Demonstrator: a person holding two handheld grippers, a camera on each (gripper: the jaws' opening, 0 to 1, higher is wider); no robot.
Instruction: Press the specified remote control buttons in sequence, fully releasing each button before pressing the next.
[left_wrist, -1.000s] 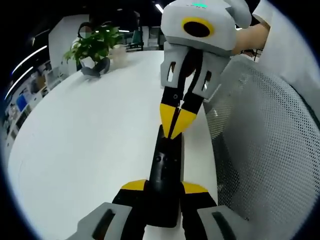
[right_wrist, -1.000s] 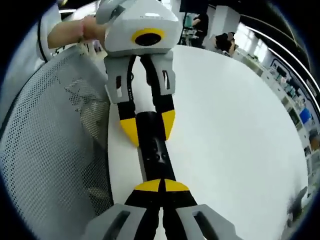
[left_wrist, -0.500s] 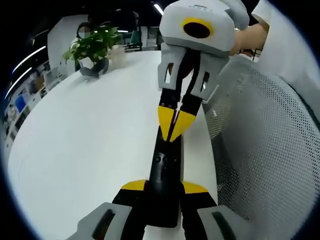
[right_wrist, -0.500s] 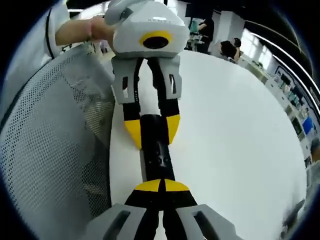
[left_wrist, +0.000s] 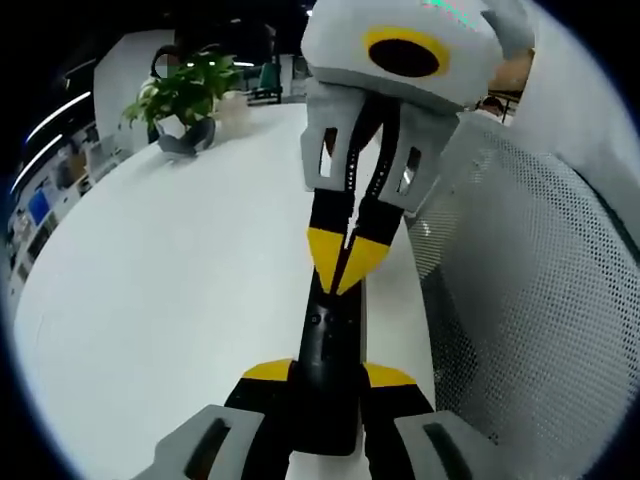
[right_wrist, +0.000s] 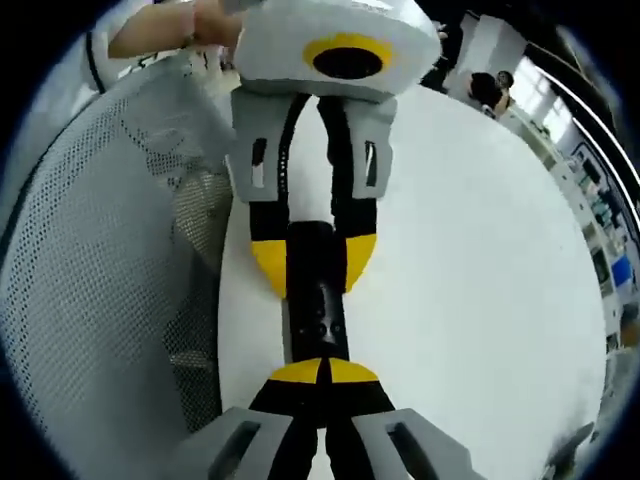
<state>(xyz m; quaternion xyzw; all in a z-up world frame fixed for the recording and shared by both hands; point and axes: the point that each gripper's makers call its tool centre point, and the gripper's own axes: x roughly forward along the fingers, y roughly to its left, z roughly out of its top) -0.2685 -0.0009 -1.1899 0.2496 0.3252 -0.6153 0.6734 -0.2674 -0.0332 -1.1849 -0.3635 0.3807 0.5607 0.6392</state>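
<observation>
A slim black remote control (left_wrist: 330, 335) lies lengthwise near the white table's edge. My left gripper (left_wrist: 328, 376) is shut on its near end, one yellow-tipped jaw on each side. My right gripper (left_wrist: 342, 262) comes in from above with its yellow tips shut together, resting on the remote's upper face just beyond a small round button. In the right gripper view, my right gripper (right_wrist: 322, 372) is shut with its tips touching the remote (right_wrist: 318, 315). Farther along, the left gripper (right_wrist: 313, 262) clamps the remote's sides. A hand (right_wrist: 205, 22) holds the left gripper's body.
The white table (left_wrist: 180, 280) spreads wide to the left of the remote. A potted plant (left_wrist: 182, 92) stands at its far end. A grey mesh chair back (left_wrist: 530, 300) sits close beside the table edge, also in the right gripper view (right_wrist: 100, 280). People sit far off (right_wrist: 490, 90).
The right gripper has slid along the remote toward the left gripper, its shut tips now lower on the remote's face. The left gripper keeps its hold; both grippers look closer together.
</observation>
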